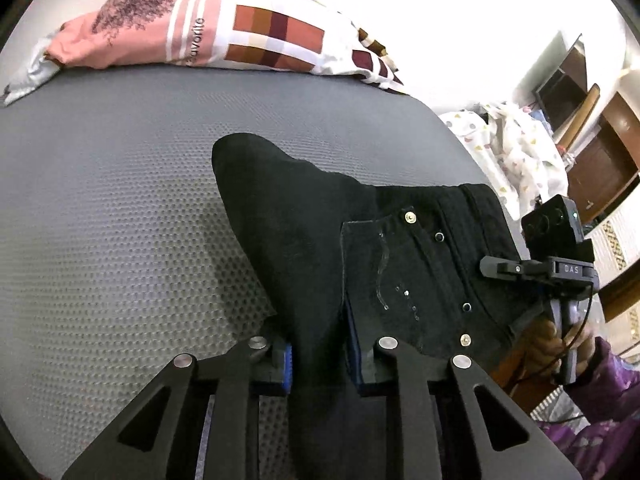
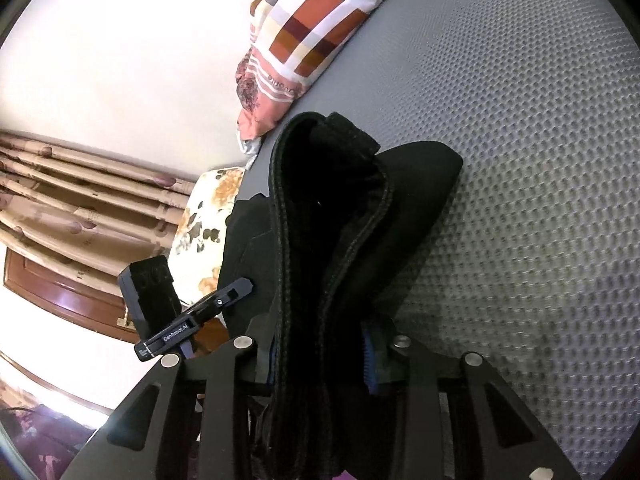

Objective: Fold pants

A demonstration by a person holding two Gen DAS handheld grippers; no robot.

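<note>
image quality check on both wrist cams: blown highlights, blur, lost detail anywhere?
Left wrist view: wall behind the patterned pink-and-brown pillow is blown out white; heavy fisheye bending at the edges; the black denim pants stay readable, rivets sharp. Right wrist view: upper-left wall overexposed; pants folds crushed to near-black; grey dimpled mattress softens at the right rim.

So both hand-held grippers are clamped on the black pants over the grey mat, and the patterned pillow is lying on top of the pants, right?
Not quite. The patterned pillow lies apart from the black pants, at the far end of the grey mat, as the left wrist view shows. Both the left hand-held gripper and right hand-held gripper do clamp the pants.
</note>
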